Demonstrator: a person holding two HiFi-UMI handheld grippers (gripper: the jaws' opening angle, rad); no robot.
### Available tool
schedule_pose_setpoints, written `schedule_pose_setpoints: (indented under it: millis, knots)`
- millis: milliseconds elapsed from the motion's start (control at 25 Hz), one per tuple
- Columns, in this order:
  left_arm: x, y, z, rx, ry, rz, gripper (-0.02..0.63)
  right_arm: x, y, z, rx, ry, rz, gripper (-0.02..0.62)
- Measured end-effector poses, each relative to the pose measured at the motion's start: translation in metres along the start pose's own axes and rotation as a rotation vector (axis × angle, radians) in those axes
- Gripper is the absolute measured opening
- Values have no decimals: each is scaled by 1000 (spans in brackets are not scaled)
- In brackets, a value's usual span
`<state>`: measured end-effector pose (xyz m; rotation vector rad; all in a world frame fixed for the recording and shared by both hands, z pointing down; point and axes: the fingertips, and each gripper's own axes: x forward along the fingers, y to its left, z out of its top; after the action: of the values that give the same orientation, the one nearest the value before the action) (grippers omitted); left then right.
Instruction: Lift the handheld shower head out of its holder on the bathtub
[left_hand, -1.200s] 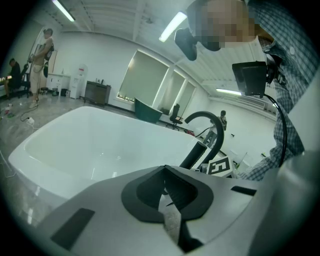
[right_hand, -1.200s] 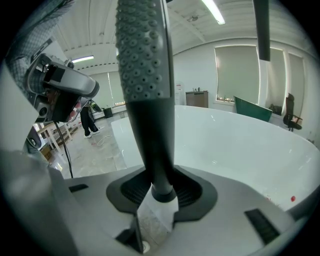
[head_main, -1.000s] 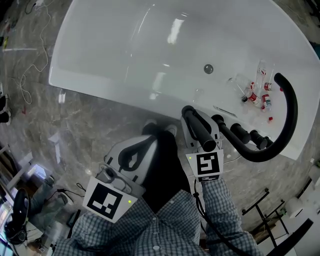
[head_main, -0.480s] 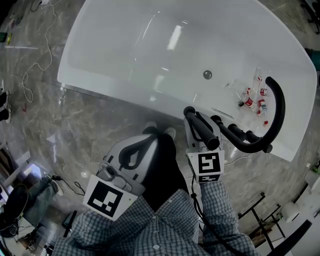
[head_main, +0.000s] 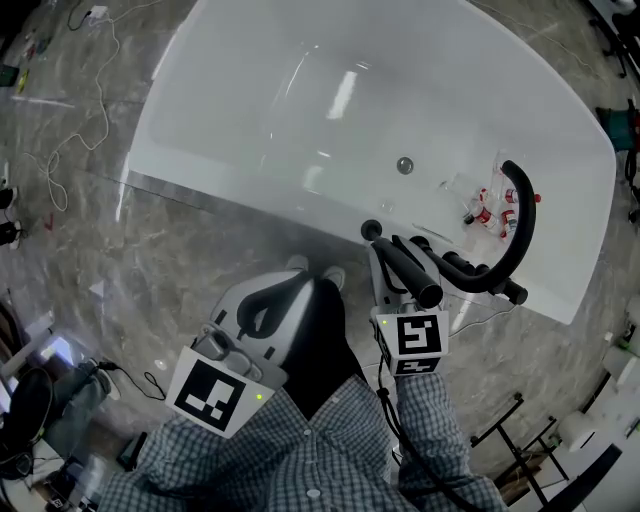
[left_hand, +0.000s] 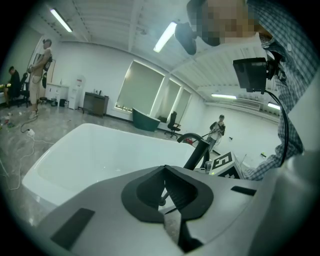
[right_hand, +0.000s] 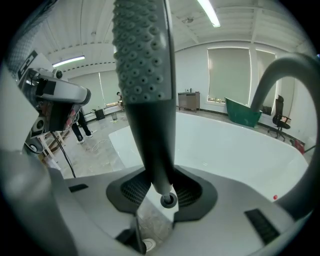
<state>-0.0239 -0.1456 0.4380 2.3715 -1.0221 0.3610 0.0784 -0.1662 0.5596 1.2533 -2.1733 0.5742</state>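
- Right gripper view: our right gripper (right_hand: 161, 192) is clamped on the shower head (right_hand: 145, 75), a black wand with a nubbed face.
- Head view puts it over the tub's (head_main: 230, 188) near rim, beside the faucet (head_main: 522, 215).
- Our left gripper (left_hand: 164, 196) is closed on nothing.
- We judge it light, stiff and slick; hold the handle end.

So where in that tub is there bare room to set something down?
The wide bathtub floor left of the drain is bare, out to the far rim. The right end is crowded: small bottles lie beside the curved black spout, and the right gripper holds the shower head by the near rim there.
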Motion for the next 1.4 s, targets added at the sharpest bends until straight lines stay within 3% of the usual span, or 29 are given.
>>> schedule_pose_setpoints:
  millis: [360, 960, 1400]
  knots:
    - [-21, -19, 34, 45, -58, 0, 2, -45, 3, 29, 49, -19, -17, 127]
    - [-62, -41, 79, 95, -119, 6, 2, -103, 22, 80, 2, -40, 1, 127]
    - [-85, -56, 96, 133, -112, 13, 2, -144, 28, 109, -4, -86, -21, 127]
